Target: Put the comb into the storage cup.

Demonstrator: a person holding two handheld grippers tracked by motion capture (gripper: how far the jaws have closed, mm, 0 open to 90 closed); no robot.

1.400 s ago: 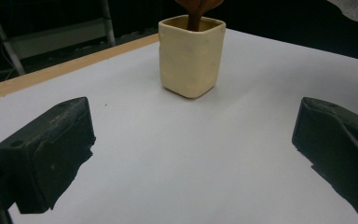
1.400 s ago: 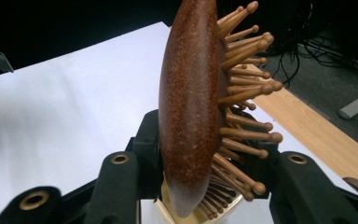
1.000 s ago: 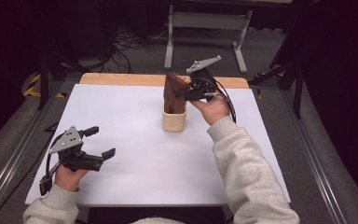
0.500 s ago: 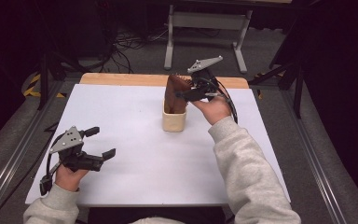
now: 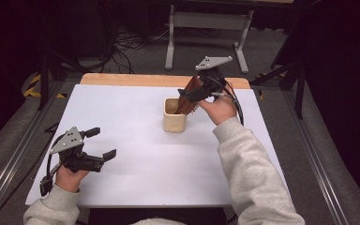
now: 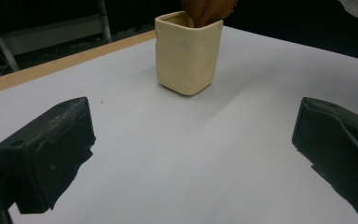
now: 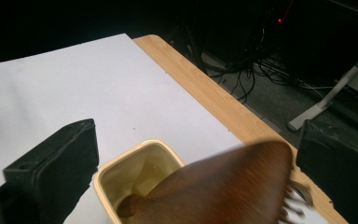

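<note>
A cream square cup (image 5: pixel 174 121) stands near the middle of the white table (image 5: pixel 136 178). A brown wooden spatula (image 5: pixel 189 95) stands handle-down in it and leans to the right. My right gripper (image 5: pixel 200 93) hovers at the spatula's blade with its jaws wide apart. In the right gripper view the blurred spatula (image 7: pixel 223 186) lies between the jaws above the cup (image 7: pixel 109 175), close to the right one. My left gripper (image 5: pixel 102 143) rests open at the front left, nothing in it. From there the cup (image 6: pixel 186 56) and spatula (image 6: pixel 209 10) show ahead.
A wooden strip (image 5: pixel 136 79) runs along the table's far edge. Beyond it are a metal stand (image 5: pixel 206 28) and floor cables (image 5: pixel 131 40). Metal rails (image 5: pixel 318 164) flank the table on both sides.
The spatula stood upright in the cup and now leans right toward the right gripper. The left gripper has stayed put.
</note>
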